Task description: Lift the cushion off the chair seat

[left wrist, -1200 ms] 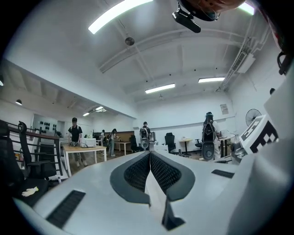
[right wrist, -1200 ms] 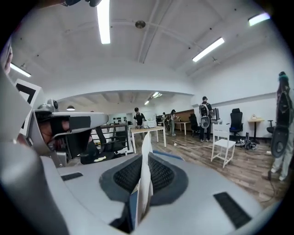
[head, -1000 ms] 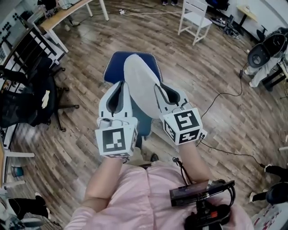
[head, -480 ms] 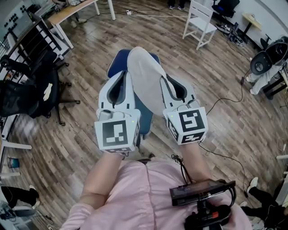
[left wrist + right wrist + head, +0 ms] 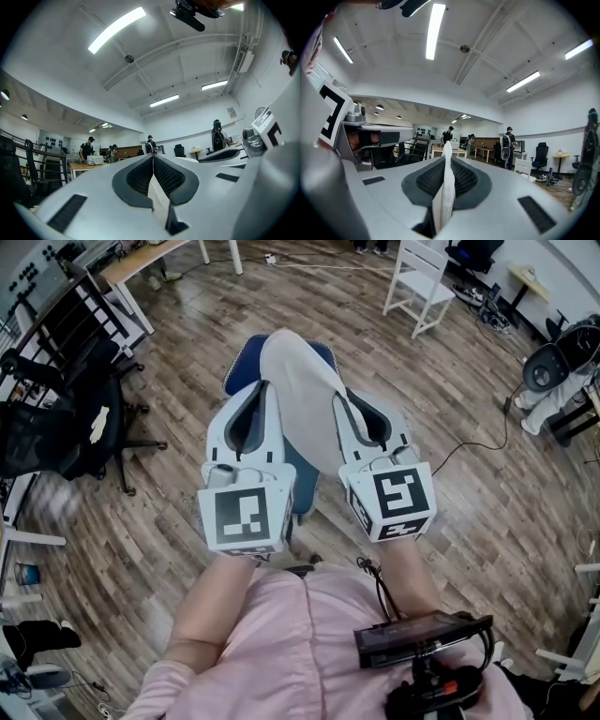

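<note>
Grey cushion point(image 5: 298, 399) hung tilted above blue chair seat point(image 5: 241, 373), between both tools. Left tool point(image 5: 265, 390) clenched on cushion's left edge. Right tool point(image 5: 337, 401) clenched on right edge, pale fabric poking out between jaws.

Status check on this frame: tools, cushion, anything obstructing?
Left tool shut on cushion edge; right tool likewise. Cushion held up, tilted, above blue chair. Nothing in the way.

Head view steeply down, both gripper views close along jaws, tilted upward, sharing the ceiling point(image 5: 187, 61)
</note>
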Available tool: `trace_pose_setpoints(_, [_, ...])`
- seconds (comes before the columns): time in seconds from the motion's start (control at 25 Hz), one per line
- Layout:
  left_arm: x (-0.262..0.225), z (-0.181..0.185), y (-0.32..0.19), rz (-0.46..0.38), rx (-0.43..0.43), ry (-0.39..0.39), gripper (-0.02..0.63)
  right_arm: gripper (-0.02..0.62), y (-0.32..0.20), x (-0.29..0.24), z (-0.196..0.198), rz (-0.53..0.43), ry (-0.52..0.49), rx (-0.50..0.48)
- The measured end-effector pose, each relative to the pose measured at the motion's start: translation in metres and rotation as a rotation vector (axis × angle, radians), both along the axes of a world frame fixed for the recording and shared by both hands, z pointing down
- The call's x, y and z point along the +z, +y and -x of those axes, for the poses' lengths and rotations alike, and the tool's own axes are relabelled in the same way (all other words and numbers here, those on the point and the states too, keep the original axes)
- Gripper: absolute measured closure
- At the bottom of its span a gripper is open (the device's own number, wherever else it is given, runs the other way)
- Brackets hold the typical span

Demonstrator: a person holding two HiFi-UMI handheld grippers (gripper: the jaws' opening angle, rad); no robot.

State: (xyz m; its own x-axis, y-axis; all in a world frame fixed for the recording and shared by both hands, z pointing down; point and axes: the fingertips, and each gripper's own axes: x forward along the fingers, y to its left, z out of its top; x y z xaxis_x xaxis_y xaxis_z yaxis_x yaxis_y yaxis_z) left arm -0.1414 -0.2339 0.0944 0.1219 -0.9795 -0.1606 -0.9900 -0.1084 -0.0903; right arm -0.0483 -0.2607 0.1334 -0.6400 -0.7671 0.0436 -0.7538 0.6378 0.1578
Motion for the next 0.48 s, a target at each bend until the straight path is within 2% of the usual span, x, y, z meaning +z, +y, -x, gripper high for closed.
trace_pose_setpoints(0.48, [0.0004,-0.0041,0.0011,-0.001,0.008,-0.006,0.592,0.565,0.0012,0.0012,0.002,-0.006,0.006,-0.001])
